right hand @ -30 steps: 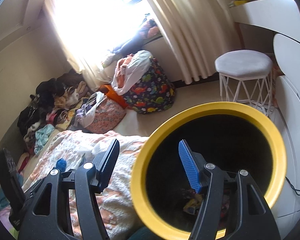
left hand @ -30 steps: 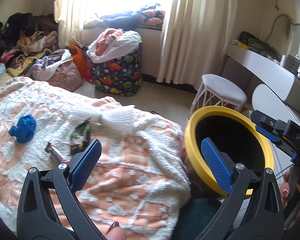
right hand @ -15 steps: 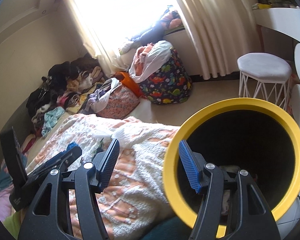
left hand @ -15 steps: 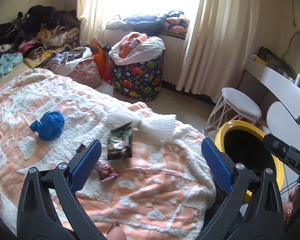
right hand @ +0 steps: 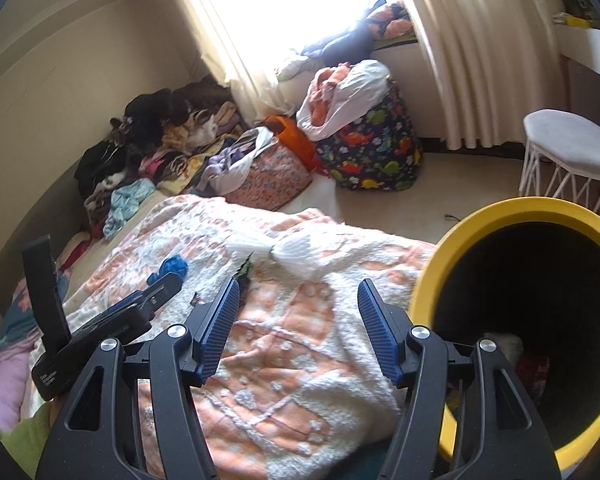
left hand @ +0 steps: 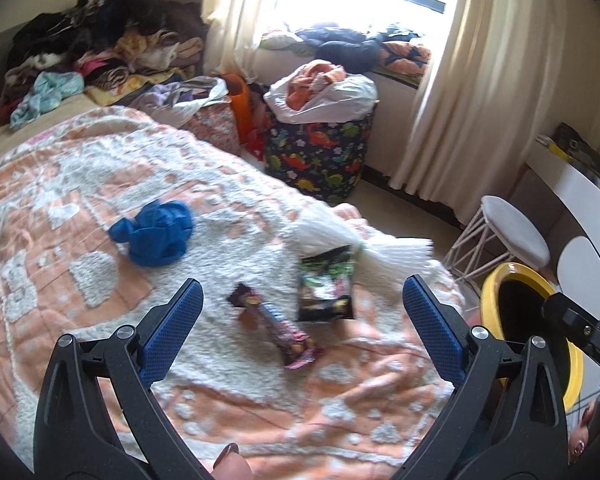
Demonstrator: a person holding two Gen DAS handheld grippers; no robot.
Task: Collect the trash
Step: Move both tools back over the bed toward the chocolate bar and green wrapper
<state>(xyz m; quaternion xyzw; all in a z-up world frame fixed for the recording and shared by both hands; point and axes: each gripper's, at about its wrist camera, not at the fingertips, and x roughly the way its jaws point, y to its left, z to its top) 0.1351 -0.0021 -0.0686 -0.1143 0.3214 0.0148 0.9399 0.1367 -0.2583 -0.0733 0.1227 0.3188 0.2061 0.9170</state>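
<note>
On the orange-and-white blanket [left hand: 80,208] lie a purple candy-bar wrapper [left hand: 276,326], a dark green snack packet [left hand: 327,284], a crumpled blue bag [left hand: 156,232] and a white pleated wrapper [left hand: 364,240]. My left gripper [left hand: 302,330] is open and empty, hovering just above the candy-bar wrapper. My right gripper [right hand: 298,330] is open and empty over the blanket's edge, beside the yellow-rimmed black bin [right hand: 496,210], which holds some trash. The bin also shows in the left wrist view [left hand: 490,284]. The blue bag [right hand: 172,266] shows in the right wrist view too.
A dinosaur-print hamper [left hand: 320,160] with a white bag of clothes stands by the curtain. A white stool [left hand: 514,236] and white desk [left hand: 572,188] are at the right. Piled clothes [left hand: 96,52] sit at the far left.
My left gripper has swung left from the bin to over the blanket, bringing the wrappers between its fingers. My right gripper has shifted left, so the bin now sits at its right.
</note>
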